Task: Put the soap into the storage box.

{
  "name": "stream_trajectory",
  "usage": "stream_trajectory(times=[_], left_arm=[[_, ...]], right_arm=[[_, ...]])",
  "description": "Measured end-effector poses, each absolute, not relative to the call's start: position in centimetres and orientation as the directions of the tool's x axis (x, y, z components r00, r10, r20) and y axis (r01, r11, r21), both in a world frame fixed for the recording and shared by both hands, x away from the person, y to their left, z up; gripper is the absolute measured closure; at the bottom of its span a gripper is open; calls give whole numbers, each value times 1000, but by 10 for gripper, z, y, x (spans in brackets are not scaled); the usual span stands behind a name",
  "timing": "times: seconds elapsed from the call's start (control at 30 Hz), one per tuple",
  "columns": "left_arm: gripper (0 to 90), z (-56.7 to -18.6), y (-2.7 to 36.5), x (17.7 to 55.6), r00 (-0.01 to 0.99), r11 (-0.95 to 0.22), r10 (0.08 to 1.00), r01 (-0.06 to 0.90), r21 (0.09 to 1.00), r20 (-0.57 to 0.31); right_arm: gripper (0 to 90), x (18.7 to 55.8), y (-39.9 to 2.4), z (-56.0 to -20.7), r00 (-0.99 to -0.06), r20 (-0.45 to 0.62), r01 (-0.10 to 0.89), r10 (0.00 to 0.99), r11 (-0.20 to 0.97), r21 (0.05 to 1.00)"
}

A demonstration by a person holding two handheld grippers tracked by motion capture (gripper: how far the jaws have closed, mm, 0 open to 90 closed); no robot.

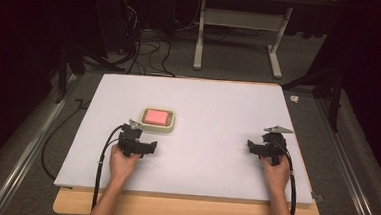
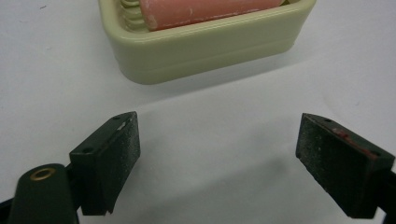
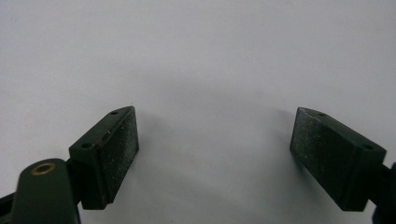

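Note:
A cream soap dish point(image 1: 169, 126) holding a pink bar of soap point(image 1: 156, 117) sits on the white board, left of centre. In the left gripper view the dish point(image 2: 205, 51) and the soap point(image 2: 205, 11) lie just ahead of the jaws. My left gripper point(image 1: 141, 143) point(image 2: 219, 158) rests low on the board just in front of the dish, open, nothing between its pads. My right gripper point(image 1: 263, 147) point(image 3: 215, 154) is far to the right near the board's right edge, also open over bare white surface.
The white board point(image 1: 204, 98) lies on a wooden table whose front edge point(image 1: 187, 207) shows below it. Cables point(image 1: 142, 49) and a white desk frame point(image 1: 238, 35) stand on the floor beyond. Metal rails point(image 1: 20, 152) run along both sides.

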State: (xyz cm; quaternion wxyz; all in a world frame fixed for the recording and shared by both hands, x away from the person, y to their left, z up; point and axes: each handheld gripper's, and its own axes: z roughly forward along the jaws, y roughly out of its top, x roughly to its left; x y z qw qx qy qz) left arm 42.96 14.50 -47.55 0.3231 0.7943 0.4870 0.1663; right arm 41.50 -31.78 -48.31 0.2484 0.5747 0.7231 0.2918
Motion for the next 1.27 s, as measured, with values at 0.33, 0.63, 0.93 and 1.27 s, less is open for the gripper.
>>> stream_trajectory(times=[0.33, 0.63, 0.93, 1.27], left_arm=[[145, -479, 141, 430, 474, -336, 880, 661, 671, -27], [139, -485, 139, 427, 474, -326, 880, 632, 703, -18], [139, -488, 140, 423, 472, -314, 882, 612, 726, -16], [140, -489, 141, 423, 472, -313, 882, 609, 728, -15]], right_arm=[[160, 415, -318, -483, -216, -24, 686, 976, 169, 708], [160, 415, -318, -483, -216, -24, 686, 976, 169, 708], [160, 415, -318, -483, -216, -24, 686, 976, 169, 707], [159, 415, -318, -483, -216, -24, 686, 976, 169, 708]])
